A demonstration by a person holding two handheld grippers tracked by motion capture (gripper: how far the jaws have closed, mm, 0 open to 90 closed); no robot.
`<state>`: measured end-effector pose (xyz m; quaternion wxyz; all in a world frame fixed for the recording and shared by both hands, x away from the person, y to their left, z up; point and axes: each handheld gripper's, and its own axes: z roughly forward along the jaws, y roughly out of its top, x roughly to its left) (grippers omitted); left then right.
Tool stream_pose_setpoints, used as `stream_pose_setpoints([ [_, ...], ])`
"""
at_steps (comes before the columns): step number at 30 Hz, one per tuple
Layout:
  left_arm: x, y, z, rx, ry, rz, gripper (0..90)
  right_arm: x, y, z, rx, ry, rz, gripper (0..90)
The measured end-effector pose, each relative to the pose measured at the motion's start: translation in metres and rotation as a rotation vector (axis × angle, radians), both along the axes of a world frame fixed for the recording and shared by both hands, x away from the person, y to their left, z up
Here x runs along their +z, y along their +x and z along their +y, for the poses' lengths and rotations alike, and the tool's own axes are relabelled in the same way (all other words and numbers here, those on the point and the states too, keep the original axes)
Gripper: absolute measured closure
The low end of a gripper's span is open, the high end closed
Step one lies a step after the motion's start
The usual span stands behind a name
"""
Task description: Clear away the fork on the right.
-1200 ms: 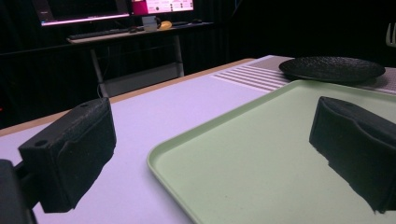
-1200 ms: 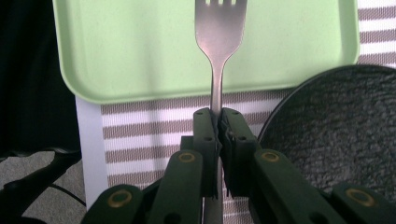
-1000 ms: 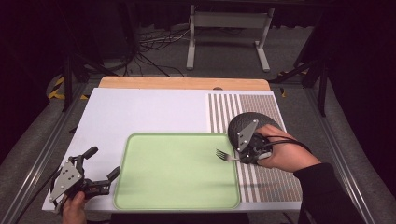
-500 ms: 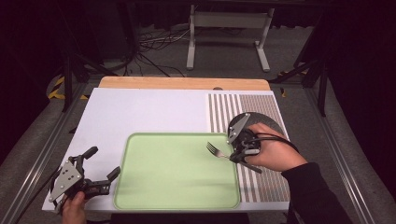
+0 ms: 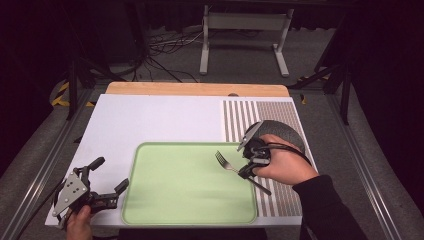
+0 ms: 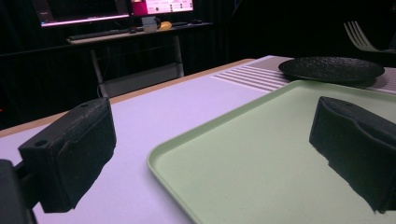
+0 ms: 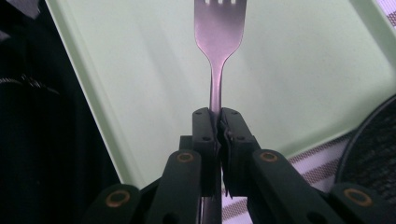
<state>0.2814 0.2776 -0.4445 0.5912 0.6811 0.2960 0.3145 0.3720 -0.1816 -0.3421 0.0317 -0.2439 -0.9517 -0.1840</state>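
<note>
Right gripper view looks straight along the fork. The right gripper is squeezed tight on the fork's thin handle, so the fork cannot slip. The prongs stick out in front, over the green tray. I think the fork is held by its handle like this so it can be laid flat on the tray.

From the high view, the right gripper is near the right edge of the bench, at the tray's right rim. The fork points toward the middle of the green tray, and its handle end pokes out behind the gripper over the striped mat. I cannot tell if the fork is touching the tray or is a bit above it.

A dark round plate sits on the striped mat just behind the hand, near the right edge. It is close to the right gripper, so a quick swing back could bump it. The tray is bare, so nothing blocks the fork there.

The left gripper waits by the near left corner of the bench, just beside the tray's left rim. Its jaws are wide apart and hold nothing. In the left gripper view, the tray's corner lies between them, and the plate is far off.
</note>
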Motion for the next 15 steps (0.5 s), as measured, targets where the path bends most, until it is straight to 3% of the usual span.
stream_pose_setpoints([
  [6, 0.000, 0.000, 0.000, 0.000, 0.001, -0.001, 1.1, -0.003, -0.001, 0.007, -0.074, 0.006, 0.016, 85.1],
  [15, 0.001, 0.000, 0.000, -0.007, 0.007, 0.002, 1.2, -0.008, -0.003, 0.019, -0.140, -0.006, 0.022, 85.1],
])
